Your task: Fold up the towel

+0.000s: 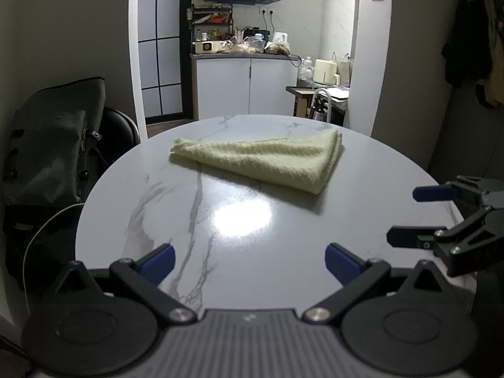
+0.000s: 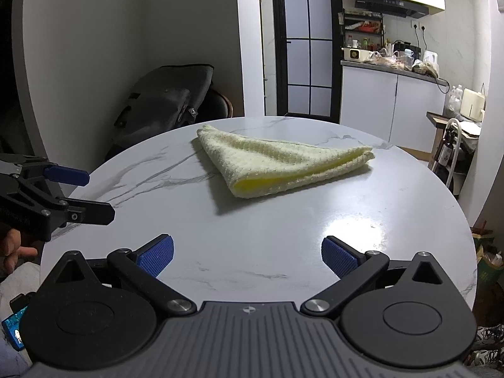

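Note:
A pale yellow towel (image 1: 267, 160) lies folded into a triangle on the far half of the round white marble table (image 1: 220, 220); the right wrist view shows the towel (image 2: 277, 163) with its layered fold edge facing me. My left gripper (image 1: 250, 263) hovers open over the table's near edge, well short of the towel, nothing between its blue pads. My right gripper (image 2: 247, 255) is likewise open and empty near the front edge. Each gripper shows in the other's view: the right gripper (image 1: 406, 217) at the right side, the left gripper (image 2: 94, 193) at the left side.
A dark backpack (image 1: 53, 145) rests on a chair (image 1: 121, 132) left of the table. Beyond the table a doorway opens onto a kitchen with white cabinets (image 1: 245, 86) and a cluttered counter. A small trolley (image 2: 450, 145) stands at the right. A hand (image 2: 15, 249) holds the left gripper.

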`<state>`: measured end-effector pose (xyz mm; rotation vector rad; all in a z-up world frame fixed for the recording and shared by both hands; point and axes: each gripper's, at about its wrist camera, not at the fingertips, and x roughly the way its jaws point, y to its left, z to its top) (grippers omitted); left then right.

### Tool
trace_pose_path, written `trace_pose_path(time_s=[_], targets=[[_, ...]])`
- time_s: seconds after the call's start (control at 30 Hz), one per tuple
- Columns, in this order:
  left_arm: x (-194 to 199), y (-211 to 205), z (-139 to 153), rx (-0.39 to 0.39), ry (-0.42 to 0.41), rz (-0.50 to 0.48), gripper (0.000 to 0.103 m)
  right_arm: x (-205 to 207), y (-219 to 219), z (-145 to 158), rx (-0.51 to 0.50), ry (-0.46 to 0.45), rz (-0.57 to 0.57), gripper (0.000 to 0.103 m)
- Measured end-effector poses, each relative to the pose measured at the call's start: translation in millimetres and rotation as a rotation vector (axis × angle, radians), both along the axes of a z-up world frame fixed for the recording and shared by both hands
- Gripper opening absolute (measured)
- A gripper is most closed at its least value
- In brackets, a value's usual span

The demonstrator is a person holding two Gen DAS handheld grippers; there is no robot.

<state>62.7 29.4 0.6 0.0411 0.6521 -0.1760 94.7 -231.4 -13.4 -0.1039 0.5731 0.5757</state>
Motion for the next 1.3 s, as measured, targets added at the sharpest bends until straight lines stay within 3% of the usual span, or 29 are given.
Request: trace_pose_path(time_s=[0.5, 1.3], targets=[[-2.9, -3.8, -0.8, 0.007, -0.008, -0.015, 0.103, 2.6, -5.9, 3.4, 0.062, 0.011, -0.013, 0.102], [-5.6, -6.2, -0.5, 0.028, -0.032, -0.038, 0.103, 1.5, 0.0, 0.7, 0.005, 0.020, -0.024, 0.103]])
